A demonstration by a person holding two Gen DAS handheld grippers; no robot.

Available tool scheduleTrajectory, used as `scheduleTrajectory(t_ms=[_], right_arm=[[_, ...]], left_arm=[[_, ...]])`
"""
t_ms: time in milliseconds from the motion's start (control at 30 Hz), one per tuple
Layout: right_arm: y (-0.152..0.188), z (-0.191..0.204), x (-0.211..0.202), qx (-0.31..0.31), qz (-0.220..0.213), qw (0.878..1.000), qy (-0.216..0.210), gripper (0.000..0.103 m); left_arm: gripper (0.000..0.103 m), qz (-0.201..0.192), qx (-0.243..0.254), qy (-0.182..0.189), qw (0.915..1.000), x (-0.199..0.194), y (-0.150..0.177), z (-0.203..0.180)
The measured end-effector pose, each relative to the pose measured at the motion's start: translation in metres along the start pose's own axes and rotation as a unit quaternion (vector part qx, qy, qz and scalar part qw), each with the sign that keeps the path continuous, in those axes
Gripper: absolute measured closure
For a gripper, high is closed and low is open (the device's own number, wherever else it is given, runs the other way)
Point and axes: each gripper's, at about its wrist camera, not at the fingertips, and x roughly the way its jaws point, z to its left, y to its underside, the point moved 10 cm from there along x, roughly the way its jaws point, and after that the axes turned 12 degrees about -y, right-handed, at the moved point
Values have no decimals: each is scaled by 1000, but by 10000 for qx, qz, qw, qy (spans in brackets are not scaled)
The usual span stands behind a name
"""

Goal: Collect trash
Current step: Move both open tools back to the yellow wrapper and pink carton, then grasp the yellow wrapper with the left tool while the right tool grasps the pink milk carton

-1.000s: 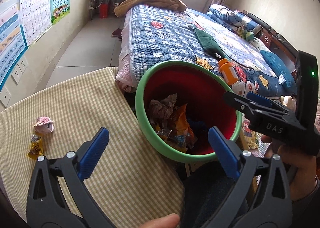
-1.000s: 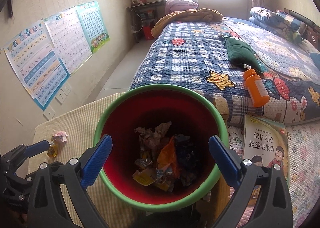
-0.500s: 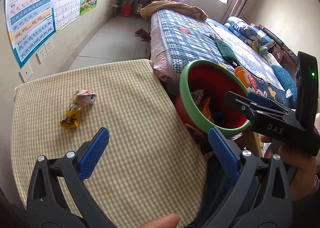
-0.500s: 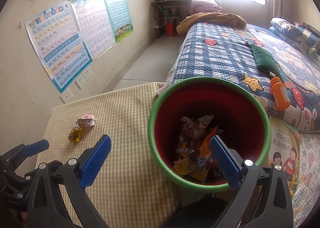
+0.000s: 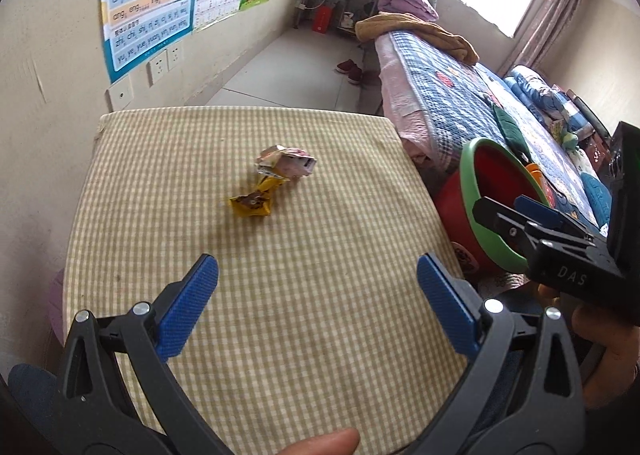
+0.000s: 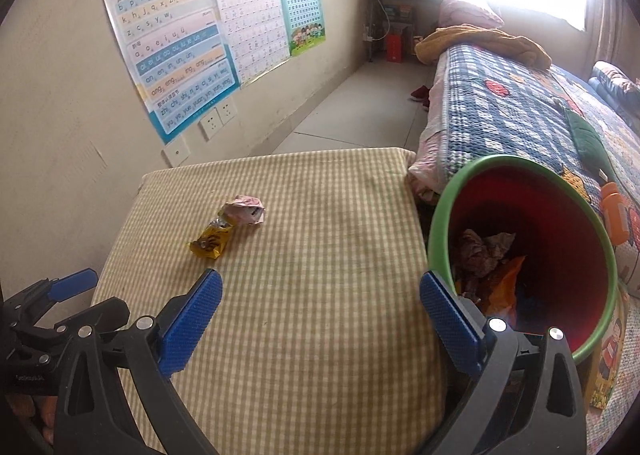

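A yellow snack wrapper and a crumpled pink-white wrapper lie touching on the checked tabletop; both also show in the right wrist view, the yellow wrapper and the pink one. A red bin with a green rim stands off the table's right edge, holding several crumpled wrappers. My left gripper is open and empty, above the table short of the wrappers. My right gripper is open and empty, near the bin.
A bed with a blue checked quilt lies behind the bin, with an orange bottle on it. A picture book lies beside the bin. Posters and sockets are on the left wall.
Both grippers have swung left, away from over the bin and toward the table. The two wrappers have come toward the middle of both views. Both stay open.
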Motion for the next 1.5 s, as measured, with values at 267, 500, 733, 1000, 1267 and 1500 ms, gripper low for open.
scheduleTrajectory(t_ms=[267, 500, 733, 1000, 1267, 1500], right_arm=[[-5, 21, 33, -167, 188, 9996, -112, 7], [-7, 19, 56, -180, 336, 9992, -137, 7], [-13, 12, 89, -214, 469, 9985, -194, 7], [-28, 1, 128, -381, 454, 9980, -225, 7], [-38, -14, 153, -367, 222, 9984, -360, 8], [-44, -4, 158, -492, 169, 9970, -571, 8]], left_arm=[[6, 103, -324, -218, 9992, 20, -2, 46], [6, 176, -267, -279, 9991, 47, -9, 55], [6, 281, 89, -342, 9990, 84, -18, 51], [6, 242, 403, -346, 9983, 128, -28, 46], [27, 277, 422, -242, 9984, 161, -26, 41], [62, 367, 456, -71, 9983, 173, -25, 38]])
